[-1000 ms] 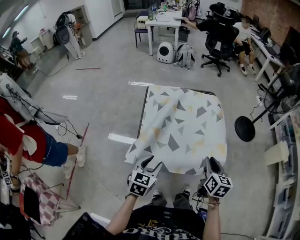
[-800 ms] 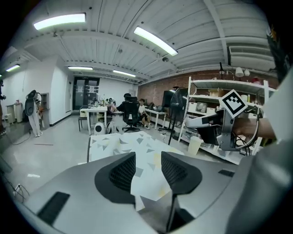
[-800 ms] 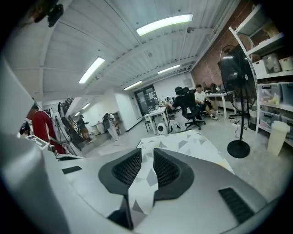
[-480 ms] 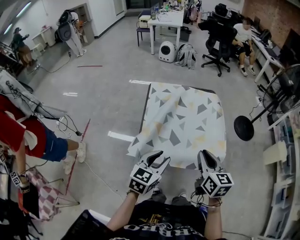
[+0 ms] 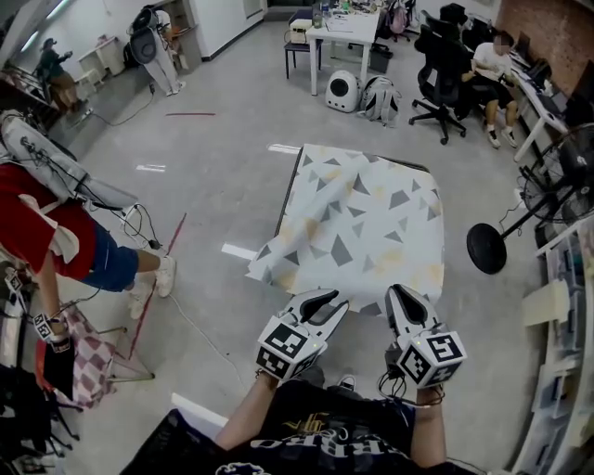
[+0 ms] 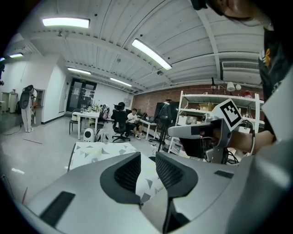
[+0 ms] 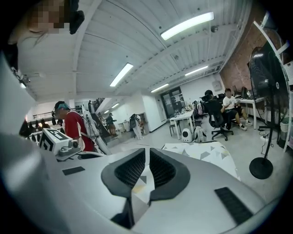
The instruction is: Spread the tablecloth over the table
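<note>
The tablecloth (image 5: 357, 223), white with grey and yellow triangles, lies over the table (image 5: 281, 199); its near-left corner hangs off the side. Both grippers are at its near edge. My left gripper (image 5: 329, 301) is closing, with a gap still between its pads. In the left gripper view, cloth (image 6: 147, 183) fills the gap between the jaws of my left gripper (image 6: 148, 157). My right gripper (image 5: 401, 295) is closing too. The right gripper view shows my right gripper (image 7: 147, 153) with its pads nearly together on a strip of cloth (image 7: 141, 183).
A person in red (image 5: 56, 241) stands at the left beside a checkered frame (image 5: 83, 366). A standing fan's base (image 5: 485, 249) sits right of the table, with shelving (image 5: 566, 278) further right. A white desk (image 5: 343, 28), office chairs and a seated person (image 5: 501, 65) are far behind.
Both grippers have risen toward the camera at the cloth's near edge, and their jaws have narrowed from wide open. The right pair has closed more than the left.
</note>
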{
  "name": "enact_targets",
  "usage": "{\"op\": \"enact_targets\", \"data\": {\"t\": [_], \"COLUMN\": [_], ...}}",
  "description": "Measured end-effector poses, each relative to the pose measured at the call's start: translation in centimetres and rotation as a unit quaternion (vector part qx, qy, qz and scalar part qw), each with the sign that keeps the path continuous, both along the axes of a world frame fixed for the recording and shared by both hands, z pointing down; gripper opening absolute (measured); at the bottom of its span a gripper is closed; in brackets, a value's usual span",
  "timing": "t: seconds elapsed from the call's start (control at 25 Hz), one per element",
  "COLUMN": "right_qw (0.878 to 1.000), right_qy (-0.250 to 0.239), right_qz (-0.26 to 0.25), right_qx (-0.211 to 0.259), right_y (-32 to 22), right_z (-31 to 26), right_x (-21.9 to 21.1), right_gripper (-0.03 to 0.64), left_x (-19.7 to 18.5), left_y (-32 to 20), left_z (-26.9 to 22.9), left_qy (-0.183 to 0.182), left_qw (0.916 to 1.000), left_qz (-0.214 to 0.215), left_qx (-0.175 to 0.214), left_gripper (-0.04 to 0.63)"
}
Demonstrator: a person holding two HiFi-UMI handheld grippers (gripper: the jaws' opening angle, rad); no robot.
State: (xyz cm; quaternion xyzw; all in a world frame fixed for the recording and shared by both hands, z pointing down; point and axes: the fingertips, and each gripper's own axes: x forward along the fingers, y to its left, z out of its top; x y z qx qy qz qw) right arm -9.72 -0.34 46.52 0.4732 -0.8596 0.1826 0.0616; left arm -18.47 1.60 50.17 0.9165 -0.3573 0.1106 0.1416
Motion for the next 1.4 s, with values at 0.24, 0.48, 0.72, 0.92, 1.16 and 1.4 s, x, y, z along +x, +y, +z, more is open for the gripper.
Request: {"op": "enact_targets", "data": {"t": [0.24, 0.48, 0.72, 0.92, 1.16, 1.4], "right_qw": [0.999, 0.998, 0.996, 0.997, 0.998, 0.998], "right_qy": [-0.028, -0.023, -0.031, -0.028, -0.026, -0.029], "right_qz": [-0.028, -0.056, -0.080, -0.076, -0.061, -0.052], "right_qx": [-0.008, 0.003, 0.018, 0.017, 0.015, 0.016], "right_y": [4.1, 7.5, 9.8, 11.4, 11.3, 11.3], "right_z": [-0.1, -0.3, 0.0, 0.0, -0.2, -0.3], "right_x": [3.4, 5.0, 6.8, 8.2, 10.3, 11.2], "right_gripper": [0.028, 0.017, 0.015, 0.015, 0.015, 0.015], "left_x": [4.3, 7.4, 9.6, 10.8, 11.6, 11.8], "left_y": [4.0, 7.5, 10.1, 11.9, 12.9, 12.9], "left_z": [-0.8, -1.7, -2.5, -2.3, -2.5, -2.6], "left_qy": [0.003, 0.002, 0.003, 0.003, 0.001, 0.002], "left_qw": [1.0000, 0.9999, 0.9998, 0.9998, 0.9997, 0.9997], "left_qz": [0.004, 0.001, 0.000, 0.003, 0.009, 0.014], "left_qx": [0.006, 0.014, 0.021, 0.018, 0.021, 0.022], "left_gripper": [0.075, 0.049, 0.034, 0.025, 0.021, 0.021]}}
